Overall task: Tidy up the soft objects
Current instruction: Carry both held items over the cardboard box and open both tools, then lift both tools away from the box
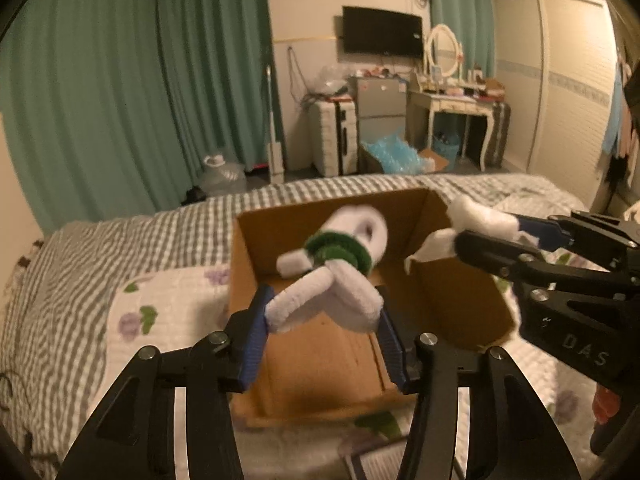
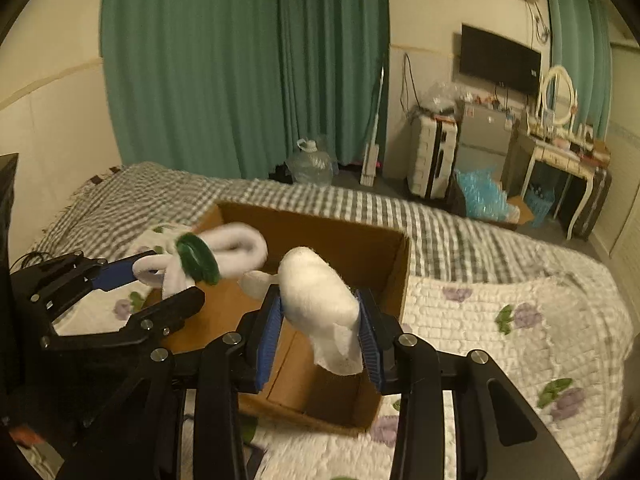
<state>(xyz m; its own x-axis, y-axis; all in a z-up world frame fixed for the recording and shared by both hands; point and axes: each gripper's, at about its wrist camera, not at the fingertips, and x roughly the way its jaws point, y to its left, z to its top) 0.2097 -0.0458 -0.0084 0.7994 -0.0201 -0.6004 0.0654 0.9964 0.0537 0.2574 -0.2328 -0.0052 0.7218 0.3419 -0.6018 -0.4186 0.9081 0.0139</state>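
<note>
Bed [image 1: 60, 260], cardboard box [image 1: 320, 360]: left jaws clamp white-green plush [image 1: 332, 272]; right jaws clamp white plush [image 2: 320, 296] above box.

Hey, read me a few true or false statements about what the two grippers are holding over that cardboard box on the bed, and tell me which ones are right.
1. The left gripper holds a white plush toy with a green band. True.
2. The right gripper is open and holds nothing. False: it is shut on a plain white soft object.
3. Both held items are above the open cardboard box. True.
4. The box stands on a bare wooden floor. False: it rests on the bed, on a white quilt with purple flowers.
5. The curtains behind the bed are red. False: they are green.
</note>
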